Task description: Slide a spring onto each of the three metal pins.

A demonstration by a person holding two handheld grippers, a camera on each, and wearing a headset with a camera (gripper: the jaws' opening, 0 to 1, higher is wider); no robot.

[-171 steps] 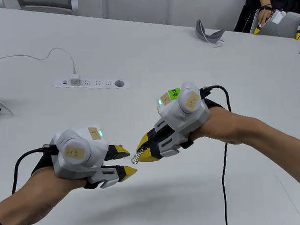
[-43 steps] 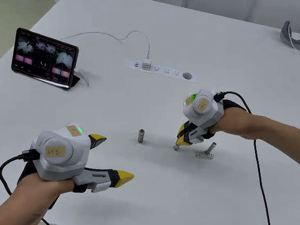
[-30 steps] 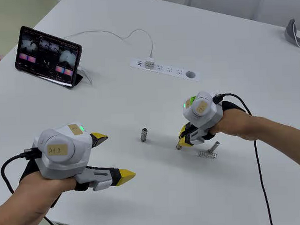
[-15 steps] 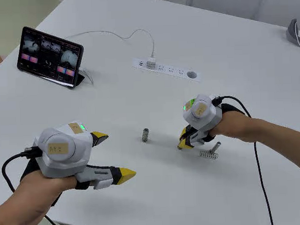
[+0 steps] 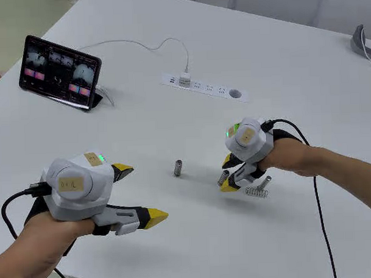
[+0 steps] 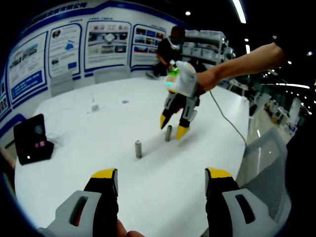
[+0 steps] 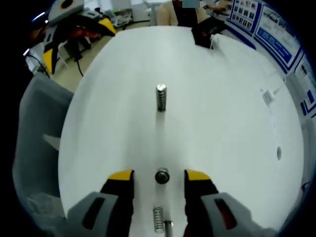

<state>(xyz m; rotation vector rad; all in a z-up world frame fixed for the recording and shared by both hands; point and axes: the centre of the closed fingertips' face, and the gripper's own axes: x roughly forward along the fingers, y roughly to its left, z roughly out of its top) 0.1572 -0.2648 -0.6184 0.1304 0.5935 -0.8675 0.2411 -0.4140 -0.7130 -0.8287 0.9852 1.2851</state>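
Presently straddling an upright pin point(image 7: 162, 176) with right gripper point(image 5: 227, 174) jaws parted, gripping nothing; left gripper point(image 5: 141, 192) likewise spread wide, empty; loose spring point(image 5: 255, 192) lying just beside that pin.

**My two hand-held grippers**

I see my left gripper point(image 5: 140, 192) and right gripper point(image 5: 226, 173) as rounded white shells. Each carries a tan sticker point(image 5: 68, 184) and a small green light point(image 5: 101, 158). Their black-and-grey jaws end in yellow tips. A black cable point(image 5: 3, 209) trails from each.
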